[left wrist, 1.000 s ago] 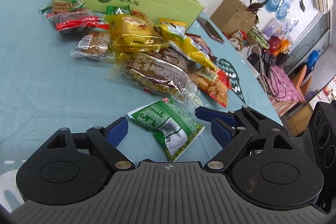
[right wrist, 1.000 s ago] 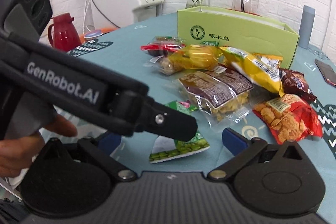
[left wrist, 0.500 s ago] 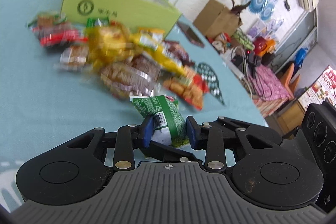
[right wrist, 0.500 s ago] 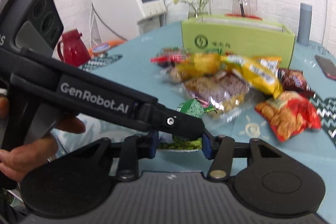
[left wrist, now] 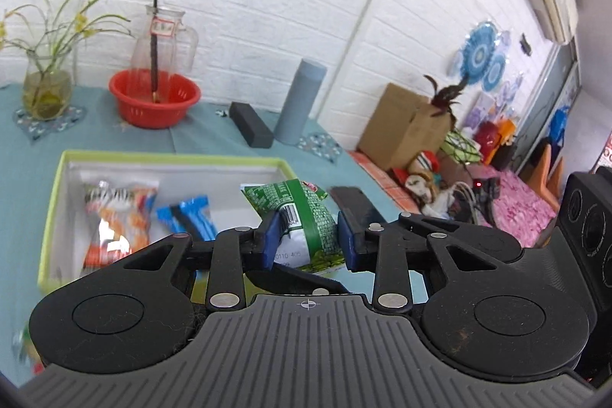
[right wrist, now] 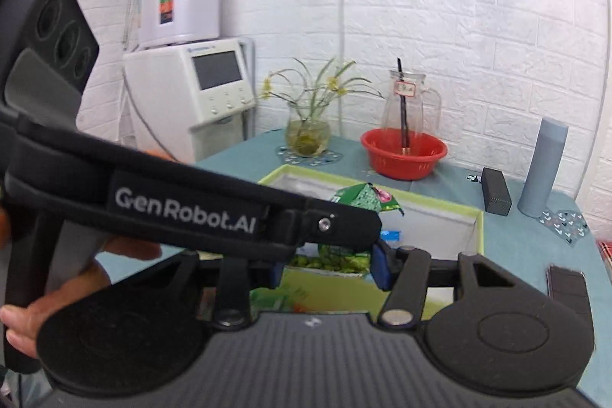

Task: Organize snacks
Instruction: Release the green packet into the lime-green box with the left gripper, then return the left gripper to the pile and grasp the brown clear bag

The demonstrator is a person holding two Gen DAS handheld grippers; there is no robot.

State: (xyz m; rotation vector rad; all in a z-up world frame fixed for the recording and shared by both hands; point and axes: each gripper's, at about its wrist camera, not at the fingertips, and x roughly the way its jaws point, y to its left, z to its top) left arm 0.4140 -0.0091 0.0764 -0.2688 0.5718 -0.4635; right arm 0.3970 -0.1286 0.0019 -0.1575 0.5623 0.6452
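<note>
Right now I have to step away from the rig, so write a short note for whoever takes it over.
Left gripper: shut on the green snack packet.
Right gripper: shut on the same packet, from the other side.
Packet: held in the air over the green-rimmed box.
Done: an orange-and-white packet and a blue packet lie in the box.
Left: release the green packet into the box. No other snacks are in view.

Left tongs (left wrist: 306, 239) clamp green snack packet (left wrist: 306, 217) above box (left wrist: 51, 201).

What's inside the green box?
The green box holds an orange-and-white snack packet and blue packets. Its near right corner is hidden behind the green snack packet and black gripper parts.
</note>
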